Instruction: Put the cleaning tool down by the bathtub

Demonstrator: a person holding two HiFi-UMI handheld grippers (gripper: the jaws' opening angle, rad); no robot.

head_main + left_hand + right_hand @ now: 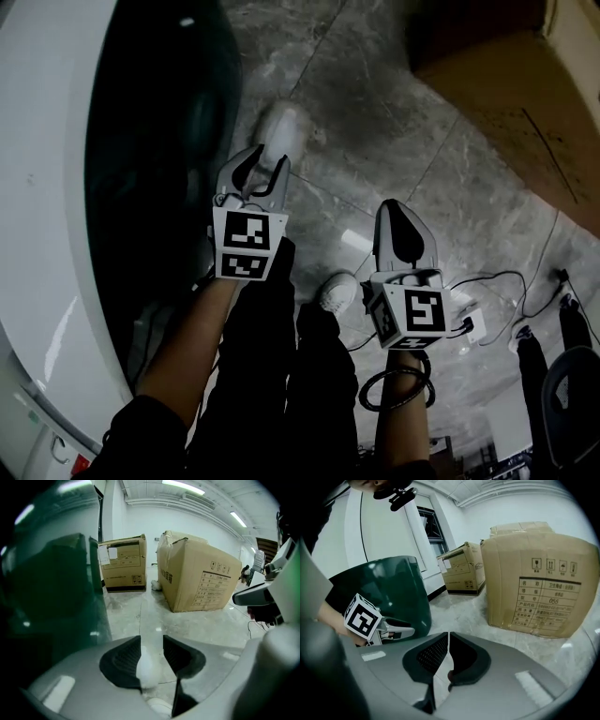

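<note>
The bathtub [56, 234] runs down the left, white inside with a dark green outer wall [47, 588] that also shows in the right gripper view [389, 597]. My left gripper [267, 161] hangs just outside the tub wall above the floor, shut on a white cleaning tool [284, 131] that sticks out blurred beyond its tips. In the left gripper view the white tool [146, 667] is pinched between the black pads of my left gripper [151, 644]. My right gripper [396, 208] is to the right, shut with nothing in it [448, 641]; the left gripper's marker cube [363, 616] shows beside the tub.
Grey marble floor tiles [375, 122] lie beside the tub. Two cardboard boxes [124, 564] [201, 578] stand ahead; one fills the head view's top right [506, 84]. Cables [497, 291] trail on the floor at right. A white shoe [336, 291] is below the grippers.
</note>
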